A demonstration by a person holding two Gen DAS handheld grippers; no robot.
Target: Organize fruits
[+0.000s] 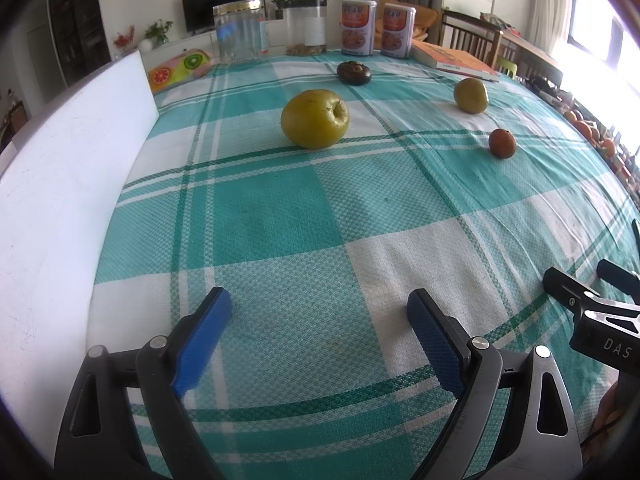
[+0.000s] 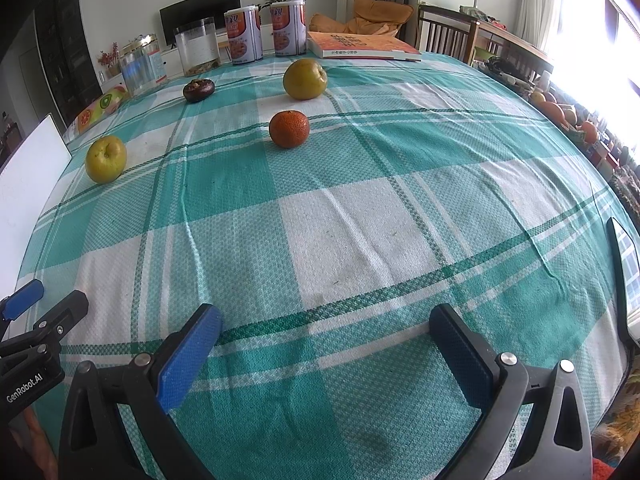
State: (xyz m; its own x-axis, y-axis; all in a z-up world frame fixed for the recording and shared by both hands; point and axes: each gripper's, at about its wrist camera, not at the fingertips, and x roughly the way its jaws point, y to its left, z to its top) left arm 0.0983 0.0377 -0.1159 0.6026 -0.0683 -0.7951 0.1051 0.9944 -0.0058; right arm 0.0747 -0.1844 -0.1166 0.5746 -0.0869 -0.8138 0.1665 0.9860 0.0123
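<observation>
Out ahead of both pairs of fingers, the green apple (image 1: 315,119), pear (image 2: 305,79), orange (image 2: 289,129) and mangosteen (image 2: 199,90) sit scattered well apart on the desk (image 2: 360,220), left gripper (image 1: 320,340) and right gripper (image 2: 326,354) spread wide, empty, so basically nothing's sorted yet.
</observation>
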